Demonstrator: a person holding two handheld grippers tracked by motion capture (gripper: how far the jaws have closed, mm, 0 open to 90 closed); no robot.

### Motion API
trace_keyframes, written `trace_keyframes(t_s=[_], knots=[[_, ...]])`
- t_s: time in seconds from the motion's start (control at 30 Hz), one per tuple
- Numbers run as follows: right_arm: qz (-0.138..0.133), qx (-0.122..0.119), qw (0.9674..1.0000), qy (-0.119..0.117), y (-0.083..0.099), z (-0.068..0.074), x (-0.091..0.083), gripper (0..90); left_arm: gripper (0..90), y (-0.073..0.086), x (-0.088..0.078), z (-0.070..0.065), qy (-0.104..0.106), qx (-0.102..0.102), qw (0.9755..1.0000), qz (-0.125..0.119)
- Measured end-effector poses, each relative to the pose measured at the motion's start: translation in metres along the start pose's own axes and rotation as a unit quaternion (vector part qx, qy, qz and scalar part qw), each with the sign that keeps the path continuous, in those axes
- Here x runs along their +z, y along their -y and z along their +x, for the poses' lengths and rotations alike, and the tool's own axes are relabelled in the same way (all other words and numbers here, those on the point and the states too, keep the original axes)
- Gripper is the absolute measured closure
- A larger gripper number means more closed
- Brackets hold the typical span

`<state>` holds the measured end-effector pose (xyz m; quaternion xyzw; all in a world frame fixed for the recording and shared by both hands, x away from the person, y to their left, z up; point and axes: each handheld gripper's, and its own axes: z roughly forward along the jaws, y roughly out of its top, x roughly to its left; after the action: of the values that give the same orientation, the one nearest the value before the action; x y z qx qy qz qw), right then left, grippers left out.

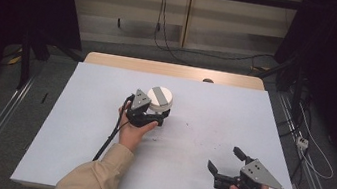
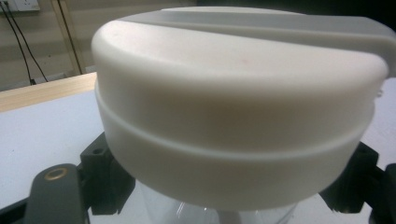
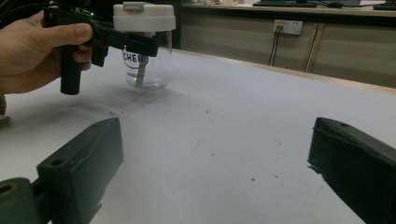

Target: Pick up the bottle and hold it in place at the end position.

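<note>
White lid (image 2: 238, 112) close between left tool (image 1: 152, 118), clear jar (image 3: 147, 65) lettering visible

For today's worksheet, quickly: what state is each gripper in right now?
Left gripper: closed around the clear jar, just below its white lid.
Right gripper: open, fingers spread wide, holding nothing, low over the table.

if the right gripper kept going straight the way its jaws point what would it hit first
Probably nothing soon: the open right gripper points over bare table. The jar held by the left gripper sits off to one side of that line, though depth is hard to judge.
</note>
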<state>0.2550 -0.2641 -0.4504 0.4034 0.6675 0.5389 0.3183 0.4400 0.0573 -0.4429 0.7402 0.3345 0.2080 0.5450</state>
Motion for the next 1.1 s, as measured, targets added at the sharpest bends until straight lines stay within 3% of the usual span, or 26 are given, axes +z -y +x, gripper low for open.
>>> trace_keyframes(t_s=[1.1], knots=[[-0.002, 0.002, 1.0000, 0.000, 0.000, -0.001, 0.000, 2.6, 18.6, -0.003, 0.015, -0.015, 0.005, 0.010, 0.9999, 0.000]])
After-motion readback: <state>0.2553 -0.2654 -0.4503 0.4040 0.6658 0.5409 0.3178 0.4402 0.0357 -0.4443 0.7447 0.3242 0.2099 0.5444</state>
